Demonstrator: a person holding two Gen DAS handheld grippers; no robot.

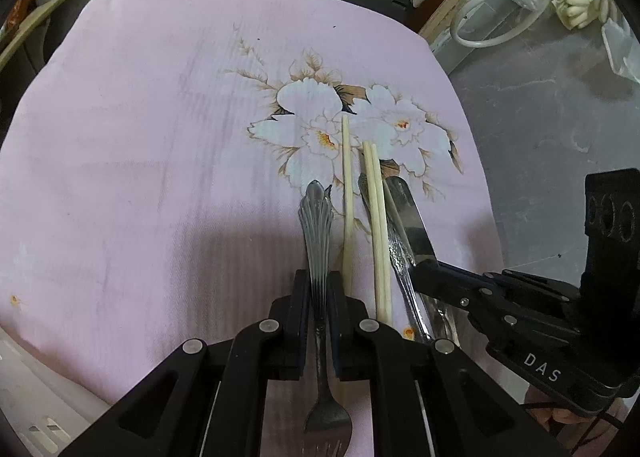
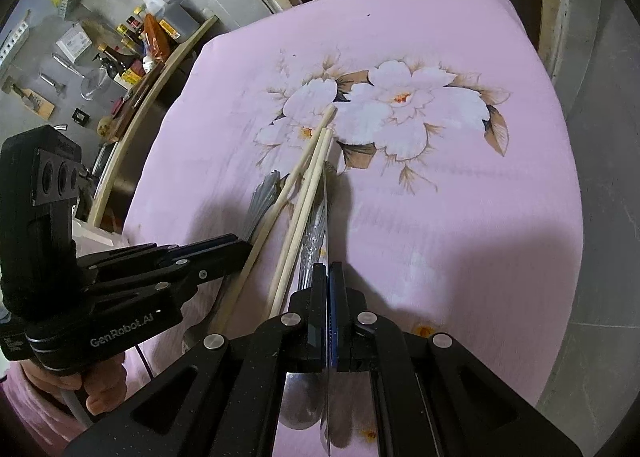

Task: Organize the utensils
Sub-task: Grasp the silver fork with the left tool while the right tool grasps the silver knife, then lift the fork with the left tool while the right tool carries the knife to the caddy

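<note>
Pink cloth (image 1: 140, 137) spreads ahead of both grippers. Left gripper (image 1: 318, 289) is clamped on the fork (image 1: 316, 225) mid-handle, likely to line it up. Right gripper (image 2: 329, 277) is pinched tight on the knife (image 2: 326, 209) blade, edge-up. Chopsticks (image 1: 376, 217) lie between them, and a spoon (image 2: 302, 409) lies under the right gripper.

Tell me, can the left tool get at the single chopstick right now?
Probably not yet. The left tool is shut on the fork, so it has no free jaws. The single chopstick lies just beside it on the pink cloth, uncovered.
</note>
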